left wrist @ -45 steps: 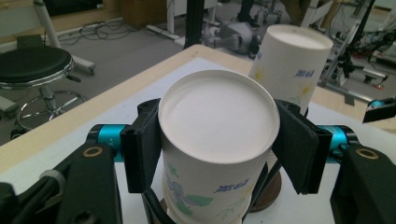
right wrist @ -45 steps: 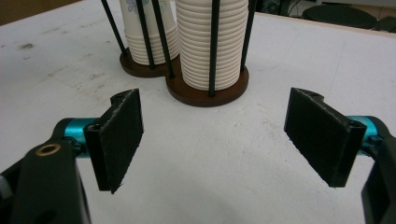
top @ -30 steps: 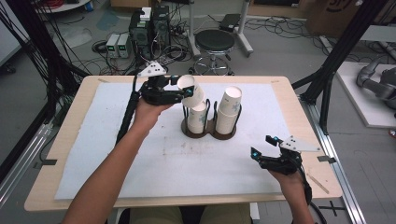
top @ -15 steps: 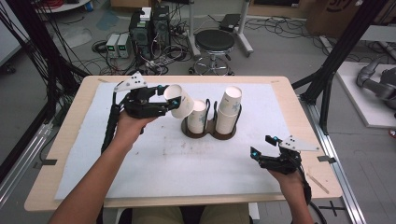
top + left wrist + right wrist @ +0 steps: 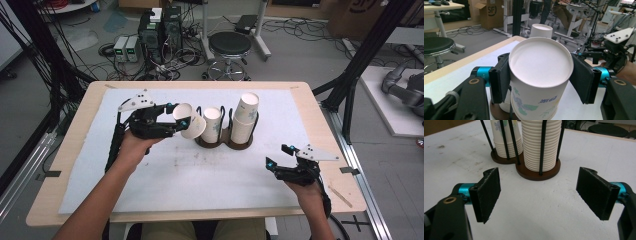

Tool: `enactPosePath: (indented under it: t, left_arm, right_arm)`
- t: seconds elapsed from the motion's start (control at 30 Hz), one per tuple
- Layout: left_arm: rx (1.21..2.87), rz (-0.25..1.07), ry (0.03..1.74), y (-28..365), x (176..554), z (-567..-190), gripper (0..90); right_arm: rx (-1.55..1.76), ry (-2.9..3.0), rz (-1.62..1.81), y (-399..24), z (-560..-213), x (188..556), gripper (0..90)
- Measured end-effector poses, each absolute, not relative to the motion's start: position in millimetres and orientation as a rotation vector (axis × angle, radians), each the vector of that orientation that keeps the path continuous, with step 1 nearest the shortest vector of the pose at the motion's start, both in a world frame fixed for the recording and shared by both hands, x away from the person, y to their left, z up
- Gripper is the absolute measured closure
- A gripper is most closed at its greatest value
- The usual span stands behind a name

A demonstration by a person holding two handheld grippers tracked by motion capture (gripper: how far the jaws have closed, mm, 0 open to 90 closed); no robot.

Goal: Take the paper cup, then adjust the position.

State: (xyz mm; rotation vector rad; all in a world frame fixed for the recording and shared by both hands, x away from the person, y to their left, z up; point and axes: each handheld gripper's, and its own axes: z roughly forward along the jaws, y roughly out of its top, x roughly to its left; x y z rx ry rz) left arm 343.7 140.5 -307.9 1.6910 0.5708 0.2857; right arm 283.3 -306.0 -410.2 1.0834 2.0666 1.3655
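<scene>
Left gripper: where it hovers above the bench's left half in the high view, the left gripper [image 5: 179, 114] is clamped on a single paper cup [image 5: 190, 120], lying on its side and pointing toward the rack.
Paper cup: lifted off the bench, just left of the cup rack [image 5: 224, 141]; the left gripper view shows its flat white base [image 5: 541, 61] facing the camera, pressed between the two black pads [image 5: 502, 75] — a detail the high view does not give.
Print: blue lettering and a leaf pattern on the cup wall, readable in the left gripper view only as a blur.
Cup rack: a dark double base with thin black upright rods, near the middle of the bench [image 5: 70, 150].
Left stack [image 5: 213, 125]: shorter, in the compartment nearer the held cup.
Right stack [image 5: 244, 117]: taller; the right gripper view shows its many nested rims [image 5: 541, 142] packed close — from the high view it reads as one cup on another.
Right gripper: the right gripper [image 5: 281, 156] sits low at the bench's right front, well apart from the rack, jaws wide apart with nothing between them; its own view shows bare white cover [image 5: 536, 202] between the pads.
Floor behind: a black stool [image 5: 230, 45] and cabling.
</scene>
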Motion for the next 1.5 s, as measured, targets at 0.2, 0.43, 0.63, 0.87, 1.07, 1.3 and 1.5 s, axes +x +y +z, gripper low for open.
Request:
enactPosePath:
  t: [0.2,0.43,0.63,0.87,1.07,1.3,1.5]
  left_arm:
    - [1.715,0.26,0.531,134,338,-313,37.2]
    - [1.74,0.222,0.51,128,332,-327,37.1]
    - [1.762,0.214,0.505,126,324,-334,37.1]
    - [1.768,0.196,0.494,125,317,-340,37.0]
    - [1.785,0.186,0.475,119,314,-343,37.1]
    - [1.819,0.163,0.431,109,309,-344,37.1]
    - [1.838,0.155,0.402,103,307,-345,37.2]
  right_arm:
    - [1.057,2.092,1.405,-303,-407,281,20.6]
    - [0.992,2.14,1.444,-293,-406,280,20.5]
    - [0.927,2.183,1.517,-283,-401,277,20.4]
    - [0.826,2.266,1.547,-261,-396,278,20.4]
    - [0.703,2.341,1.6,-232,-387,278,20.4]
    - [0.634,2.383,1.63,-218,-382,285,20.4]
    - [0.58,2.394,1.636,-211,-378,288,20.4]
